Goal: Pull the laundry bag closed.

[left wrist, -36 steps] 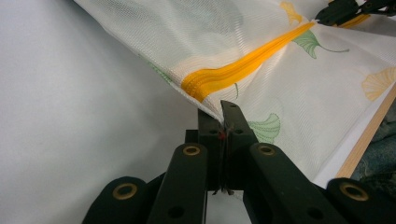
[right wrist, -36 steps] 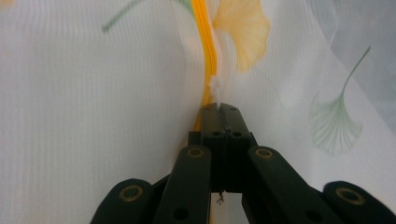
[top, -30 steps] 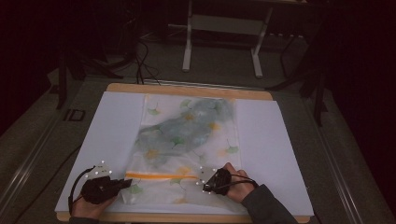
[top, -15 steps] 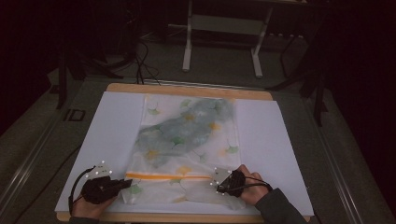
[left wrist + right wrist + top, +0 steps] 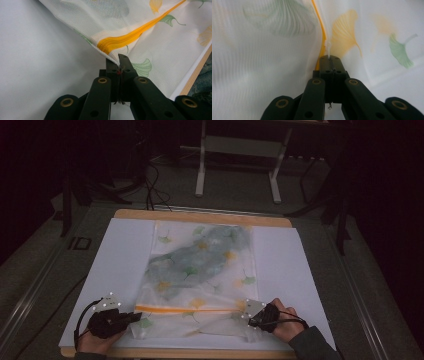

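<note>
The left tool [image 5: 119, 65] clamps the mesh bag [image 5: 200, 270] corner at the bench's [image 5: 200, 215] near edge; the right tool [image 5: 329, 60] pinches the white zipper pull [image 5: 327, 47]. Beyond, the orange zipper [image 5: 185, 309] could jam if slack mesh bunches.

Dim lab, covered wooden table [image 5: 200, 216], metal stand [image 5: 239, 150], floor cables [image 5: 152, 182]

1. Floor [image 5: 45, 270]: grey, carpet-like, dim around the table.
2. Table [image 5: 200, 216]: wooden edge, top covered by a white sheet [image 5: 120, 255].
3. White metal stand [image 5: 240, 145]: two legs, beyond the table's far edge.
4. Cables [image 5: 152, 187]: black, trailing on the floor at far left.
5. Lighting: room dark, table lit.
</note>
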